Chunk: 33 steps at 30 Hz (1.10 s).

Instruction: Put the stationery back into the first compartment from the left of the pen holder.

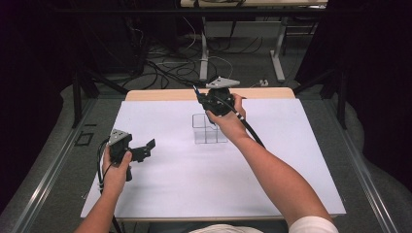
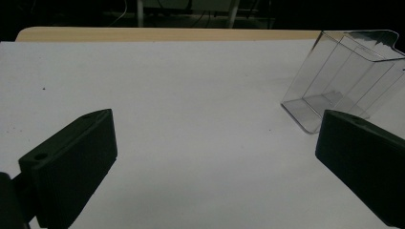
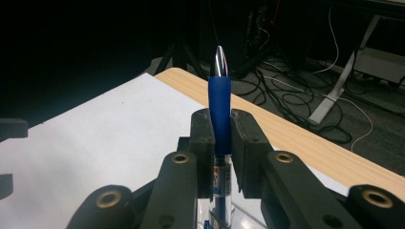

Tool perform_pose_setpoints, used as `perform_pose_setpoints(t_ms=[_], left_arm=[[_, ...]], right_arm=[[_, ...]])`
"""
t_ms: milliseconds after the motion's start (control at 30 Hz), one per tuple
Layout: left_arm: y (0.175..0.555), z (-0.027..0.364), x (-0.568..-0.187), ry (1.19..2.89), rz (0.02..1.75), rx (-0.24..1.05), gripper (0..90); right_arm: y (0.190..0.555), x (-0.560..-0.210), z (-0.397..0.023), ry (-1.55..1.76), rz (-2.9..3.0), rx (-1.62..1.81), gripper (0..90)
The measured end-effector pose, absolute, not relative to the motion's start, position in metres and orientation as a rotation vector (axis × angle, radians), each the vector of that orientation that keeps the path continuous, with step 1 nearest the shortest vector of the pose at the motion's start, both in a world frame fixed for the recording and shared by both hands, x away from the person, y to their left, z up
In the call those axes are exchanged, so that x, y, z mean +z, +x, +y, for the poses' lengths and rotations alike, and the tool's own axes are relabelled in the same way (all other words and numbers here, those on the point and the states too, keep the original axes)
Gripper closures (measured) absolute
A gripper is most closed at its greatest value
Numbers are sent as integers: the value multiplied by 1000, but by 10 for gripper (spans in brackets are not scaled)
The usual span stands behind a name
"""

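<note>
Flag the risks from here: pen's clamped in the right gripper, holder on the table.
1. The right gripper clamps the blue pen low, so its tip juts out and could swing in the pads.
2. The clear pen holder stands free on the white sheet, looks light, and may tip if bumped.
3. The left gripper is open and apart, bracing nothing.

Two black jaws of the left gripper (image 2: 215, 162) stood wide apart with nothing between them, above a white table surface (image 2: 191, 95). A clear plastic container (image 2: 344, 76) sat tilted at upper right, just behind the right-hand jaw.
</note>
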<state>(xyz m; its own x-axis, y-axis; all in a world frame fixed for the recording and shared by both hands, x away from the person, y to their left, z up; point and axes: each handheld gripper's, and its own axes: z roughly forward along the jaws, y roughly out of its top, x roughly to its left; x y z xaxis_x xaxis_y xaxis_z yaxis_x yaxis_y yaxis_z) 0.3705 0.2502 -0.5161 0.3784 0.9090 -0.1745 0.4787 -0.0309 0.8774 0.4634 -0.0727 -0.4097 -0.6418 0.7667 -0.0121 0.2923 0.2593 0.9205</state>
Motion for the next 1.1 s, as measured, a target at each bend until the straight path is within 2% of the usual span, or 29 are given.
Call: perform_pose_setpoints(t_ms=[1100], left_arm=[[370, 251, -516, 1658, 1244, 549, 4]], right_arm=[[485, -437, -34, 994, 2068, 1349, 799]])
